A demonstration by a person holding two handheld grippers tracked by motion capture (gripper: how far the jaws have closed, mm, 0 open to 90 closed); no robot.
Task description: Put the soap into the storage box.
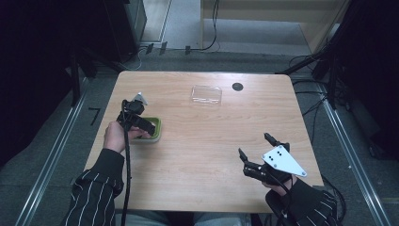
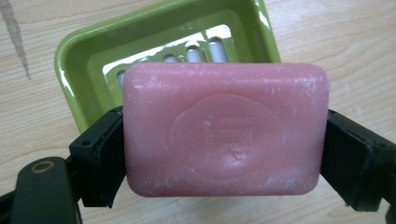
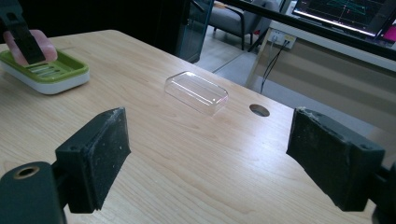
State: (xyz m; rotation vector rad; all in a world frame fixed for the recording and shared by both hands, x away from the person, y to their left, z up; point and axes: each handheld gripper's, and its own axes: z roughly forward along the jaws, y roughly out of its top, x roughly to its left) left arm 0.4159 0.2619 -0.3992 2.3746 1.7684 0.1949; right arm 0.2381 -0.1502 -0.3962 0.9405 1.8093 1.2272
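A pink bar of soap [image 2: 224, 133] sits clamped between the two black jaws of my left gripper [image 2: 224, 154], just above a green soap dish [image 2: 79, 70] with a slotted white insert. In the high view the left gripper [image 1: 141, 125] hovers over that dish [image 1: 157, 129] at the table's left side. From the right gripper view the soap [image 3: 39, 44] and dish [image 3: 60, 74] lie far left. My right gripper [image 1: 256, 147] stands open near the front right of the table, its pads [image 3: 98, 154] wide apart with nothing between them.
A clear plastic lid [image 1: 206, 94] lies flat at the back middle of the wooden table, also visible ahead of the right gripper [image 3: 196, 92]. A dark round hole [image 1: 237, 86] is set in the tabletop beside it. Cables and dark stands surround the table.
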